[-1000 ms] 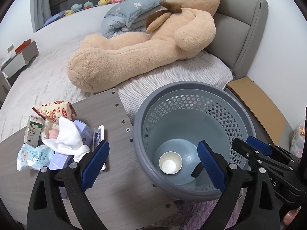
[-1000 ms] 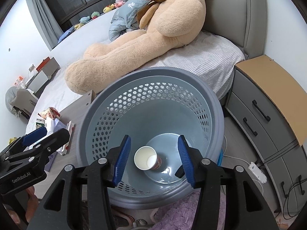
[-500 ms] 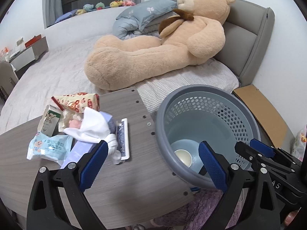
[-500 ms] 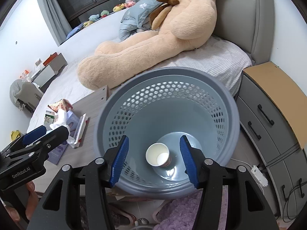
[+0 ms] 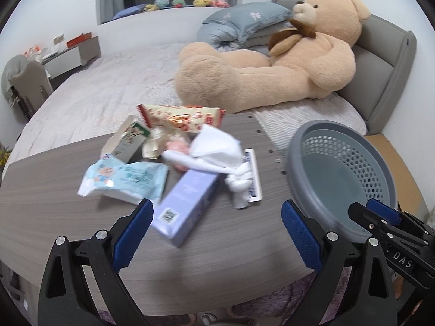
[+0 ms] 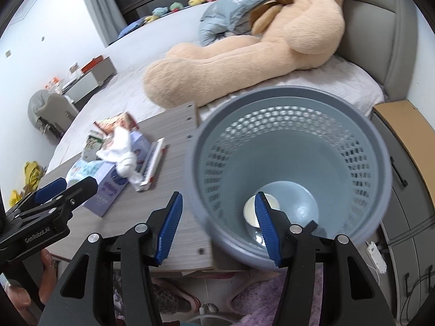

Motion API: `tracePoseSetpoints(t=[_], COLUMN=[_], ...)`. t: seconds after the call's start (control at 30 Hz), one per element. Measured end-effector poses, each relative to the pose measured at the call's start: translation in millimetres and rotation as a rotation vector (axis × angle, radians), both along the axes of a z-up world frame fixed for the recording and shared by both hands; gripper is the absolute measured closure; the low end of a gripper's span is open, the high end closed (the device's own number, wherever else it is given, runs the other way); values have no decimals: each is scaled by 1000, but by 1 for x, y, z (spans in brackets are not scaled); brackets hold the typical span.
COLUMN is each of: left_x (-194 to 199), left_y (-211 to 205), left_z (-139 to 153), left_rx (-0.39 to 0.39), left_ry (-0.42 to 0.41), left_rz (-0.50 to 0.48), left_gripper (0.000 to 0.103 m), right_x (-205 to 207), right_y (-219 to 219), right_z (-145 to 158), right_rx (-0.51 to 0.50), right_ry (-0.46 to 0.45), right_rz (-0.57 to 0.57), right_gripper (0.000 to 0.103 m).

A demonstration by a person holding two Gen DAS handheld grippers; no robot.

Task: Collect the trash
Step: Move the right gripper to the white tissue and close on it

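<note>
A grey perforated trash basket (image 5: 380, 163) (image 6: 380, 146) stands off the right end of a wood-grain table (image 5: 54, 212) (image 6: 185, 179). A white paper cup (image 6: 248, 212) lies at its bottom. A pile of trash lies on the table: a lavender box (image 5: 187, 203), a blue-white wipes packet (image 5: 127, 179), a crumpled white tissue (image 5: 217, 157), a snack wrapper (image 5: 185, 116), a small carton (image 5: 125, 141). My left gripper (image 5: 214, 233) is open and empty, just before the lavender box. My right gripper (image 6: 217, 228) is open and empty over the basket's near rim.
A bed with a large tan teddy bear (image 5: 272, 62) lies behind the table. A grey drawer unit with a brown top (image 6: 407, 141) stands right of the basket. A flat white-edged item (image 5: 252, 176) lies beside the tissue. A purple rug (image 6: 272, 298) covers the floor below.
Both grippers have swung left, away from the basket toward the table. The trash pile now sits centred ahead of the left gripper. Both stay open and empty.
</note>
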State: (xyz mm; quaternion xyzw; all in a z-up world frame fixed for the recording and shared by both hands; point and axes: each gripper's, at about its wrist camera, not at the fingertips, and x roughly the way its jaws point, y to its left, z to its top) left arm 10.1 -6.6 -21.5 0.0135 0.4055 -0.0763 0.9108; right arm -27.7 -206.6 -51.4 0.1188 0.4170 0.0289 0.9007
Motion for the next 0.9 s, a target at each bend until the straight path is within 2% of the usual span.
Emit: tracePoseSetpoints(t=[0.4, 0.7, 0.9], left_x=[-5, -1, 7], left_y=[71, 95, 105], left_z=[-16, -25, -26], left_rx=[38, 66, 67], left_ry=[-7, -10, -9], left_rz=[132, 185, 204], left_gripper=[10, 10, 10], right_x=[9, 43, 67], right_y=[55, 96, 112], right_z=[-2, -8, -16], right_rx=[-16, -66, -105], right_ry=[1, 5, 19], right_rz=[101, 215, 244], right_gripper=[47, 47, 47])
